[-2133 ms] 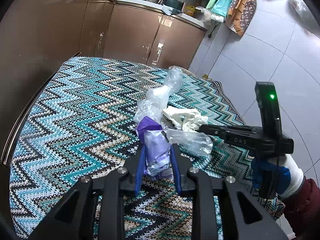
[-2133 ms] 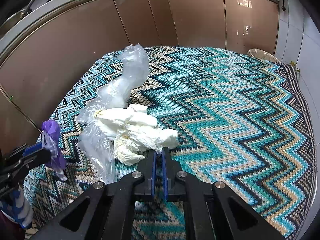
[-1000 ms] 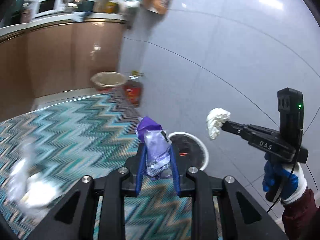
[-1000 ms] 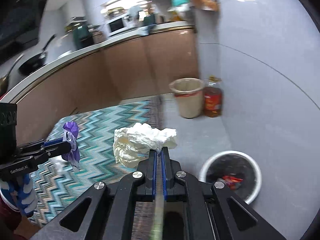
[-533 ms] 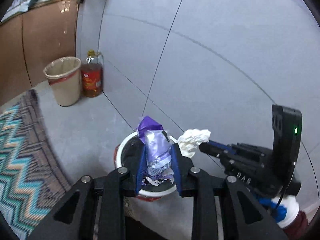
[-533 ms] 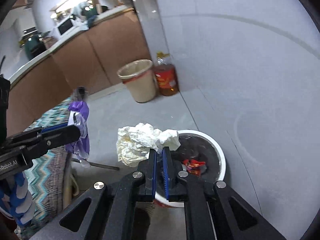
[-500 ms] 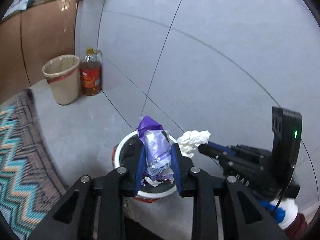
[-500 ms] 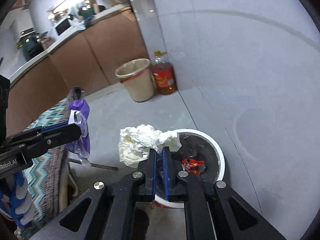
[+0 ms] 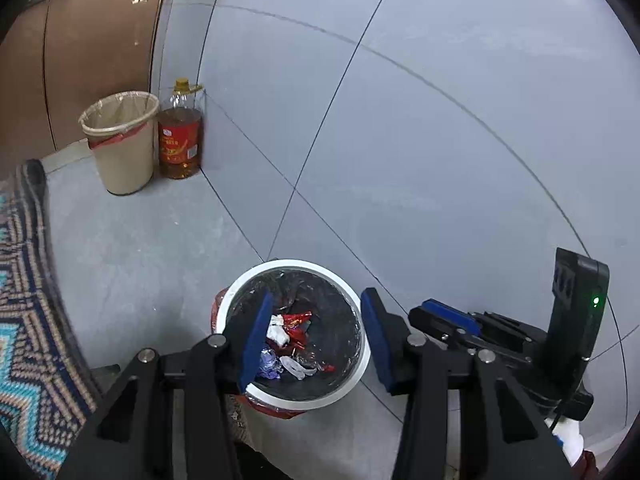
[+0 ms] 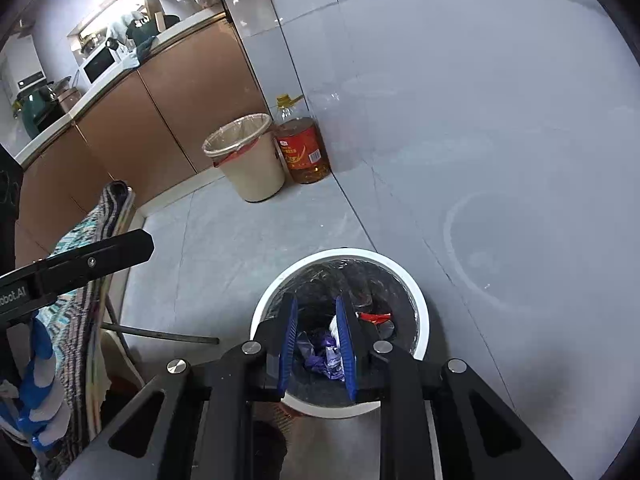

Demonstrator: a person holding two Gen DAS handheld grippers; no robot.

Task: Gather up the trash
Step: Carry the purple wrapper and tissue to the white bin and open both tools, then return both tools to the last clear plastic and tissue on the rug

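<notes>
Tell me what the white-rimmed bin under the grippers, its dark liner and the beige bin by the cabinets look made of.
White-rimmed round bin: probably smooth moulded plastic, going by its even, slightly glossy rim. Dark liner: thin plastic film, crinkled, with shiny highlights. Beige bin: likely matte plastic, with a thin translucent bag folded over its rim. The oil bottle beside it looks like clear plastic.

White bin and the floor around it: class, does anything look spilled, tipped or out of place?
Nothing stands out. The white bin stands upright with wrappers inside, none on the floor. Both the left gripper and the right gripper hang open and empty above it.
</notes>
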